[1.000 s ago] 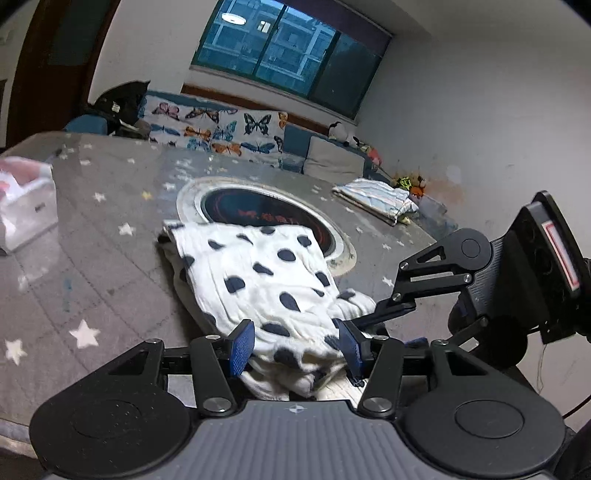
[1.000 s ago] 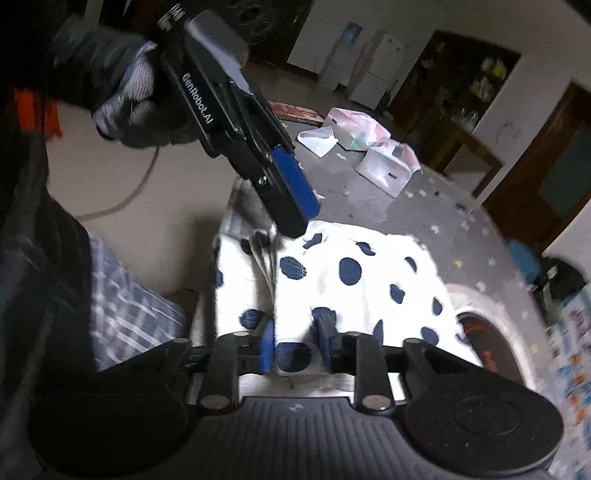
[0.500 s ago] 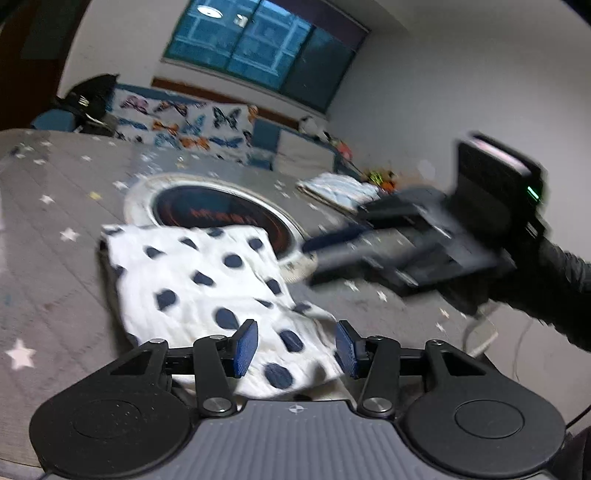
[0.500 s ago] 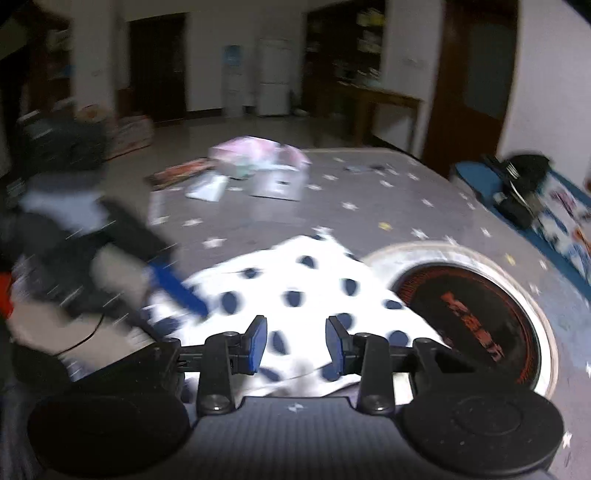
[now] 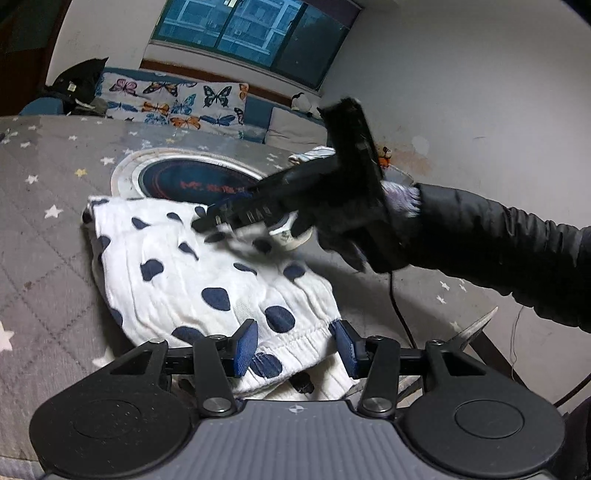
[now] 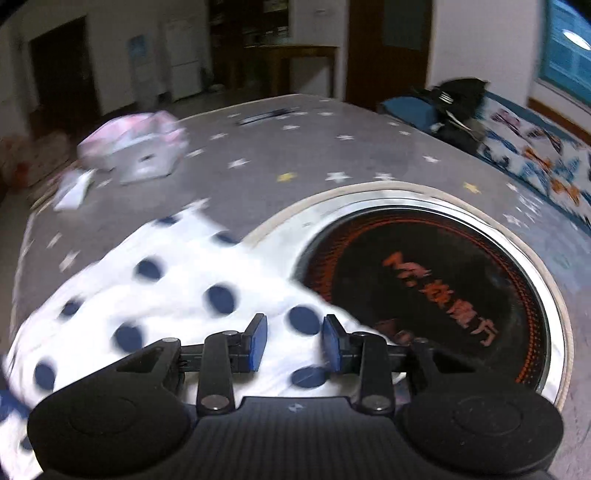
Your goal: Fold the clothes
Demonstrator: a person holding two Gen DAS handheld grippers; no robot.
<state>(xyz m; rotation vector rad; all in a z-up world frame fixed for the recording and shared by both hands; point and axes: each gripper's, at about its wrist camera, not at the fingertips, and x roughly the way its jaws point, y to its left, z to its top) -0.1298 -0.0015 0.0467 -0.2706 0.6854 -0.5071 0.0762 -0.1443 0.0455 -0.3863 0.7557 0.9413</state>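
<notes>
Spotted garment (image 5: 207,273) lying bunched in layers on the table (image 5: 44,236), one edge near the round hob (image 6: 436,295). Both sets of fingers parted, gripping nothing: left gripper (image 5: 295,347) over the near hem, right gripper (image 6: 293,341) over the far part. Likely mid-fold or smoothing; next, probably pinching an edge squarely.

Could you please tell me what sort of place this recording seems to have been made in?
Most likely a home living or dining room. A butterfly-print sofa stands under a window, the star-patterned table has a built-in round cooktop, and a white fridge stands in the room beyond.
</notes>
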